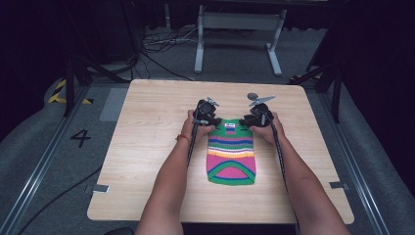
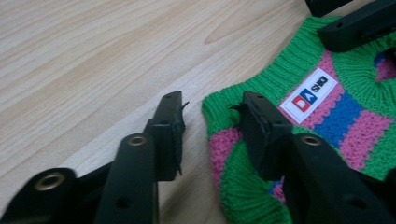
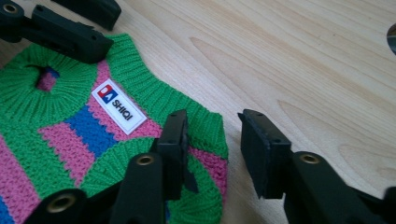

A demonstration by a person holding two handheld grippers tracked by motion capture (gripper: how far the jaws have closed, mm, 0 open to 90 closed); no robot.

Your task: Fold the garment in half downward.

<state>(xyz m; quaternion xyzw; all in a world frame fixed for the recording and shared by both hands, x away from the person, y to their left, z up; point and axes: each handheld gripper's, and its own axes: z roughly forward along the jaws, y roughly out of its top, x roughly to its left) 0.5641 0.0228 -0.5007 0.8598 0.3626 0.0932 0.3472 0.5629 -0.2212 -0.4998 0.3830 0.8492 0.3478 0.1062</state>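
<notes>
From the high view we see a small striped knitted sweater point(image 1: 231, 154) lying flat near the middle of the tabletop point(image 1: 147, 127), its neck end away from the person; the left gripper point(image 1: 206, 115) sits at its far left corner and the right gripper point(image 1: 256, 117) at its far right corner, a hand behind each. In the left gripper view, the left gripper point(image 2: 212, 109) has its fingers point(image 2: 169, 126) spread wide, one over bare wood and the other over the green shoulder edge of the sweater point(image 2: 327, 116), with nothing clamped between them; a white label point(image 2: 310, 94) lies just below the collar. In the right gripper view, the right gripper point(image 3: 212, 128) is likewise wide apart and holding nothing, straddling the other shoulder corner of the sweater point(image 3: 60, 135), near the label point(image 3: 119, 108). We judge the knit light, soft and limp, likely to sag and stretch when lifted; the thick ribbed shoulder edges look the surest places to pinch, one per gripper, so it hangs evenly.
</notes>
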